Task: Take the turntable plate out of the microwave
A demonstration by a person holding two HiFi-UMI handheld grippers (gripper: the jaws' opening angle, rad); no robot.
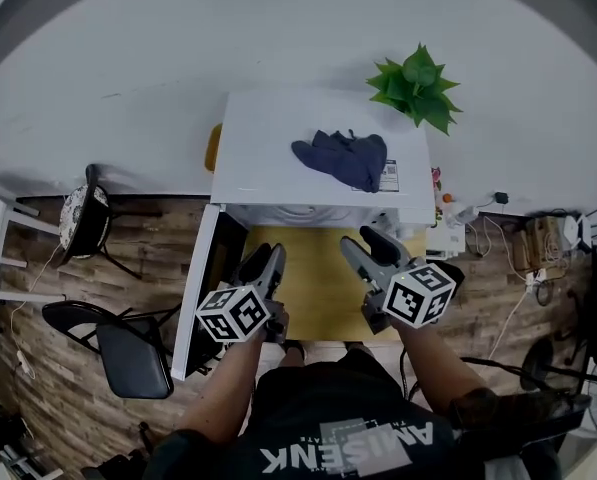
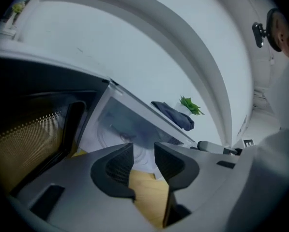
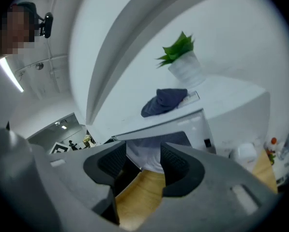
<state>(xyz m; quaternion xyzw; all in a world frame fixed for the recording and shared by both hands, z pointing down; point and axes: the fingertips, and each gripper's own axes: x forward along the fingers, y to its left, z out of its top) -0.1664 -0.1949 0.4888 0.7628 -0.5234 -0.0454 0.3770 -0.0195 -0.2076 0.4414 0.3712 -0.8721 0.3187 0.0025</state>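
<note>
Table: yellow top [image 1: 318,303]. It carries the microwave at its far side, and both grippers hang over its near part.
Microwave: white box [image 1: 268,138] with its mouth facing the near side. The cavity is open.
Door: dark panel [image 1: 200,298] swung out to the left of the cavity and standing toward the near side.
Turntable plate: [image 2: 116,132] lies flat on the cavity floor, deep inside and toward the far wall. In the left gripper view it shows as pale concentric rings. Nothing touches it.
Plate handling: probably glass, so stiff, smooth, rather heavy for its size and breakable if knocked on the cavity edge or dropped. The surface is likely slippery under the pads.
Where to hold: the near rim, one gripper to the left and one to the right. Each would pinch the edge from above and below, lift slightly, then draw the plate out level.
Cloth: dark blue, crumpled [image 1: 343,158], on the microwave's roof toward the right. It is clear of the opening.
Plant: green leaves [image 1: 416,86], beyond the microwave's far right corner.
Left gripper: [image 1: 266,264] just outside the cavity mouth beside the door. Its jaws are parted with only air between the pads.
Right gripper: [image 1: 364,242] to the right at the mouth. Its jaws stand somewhat wider and it holds nothing.
</note>
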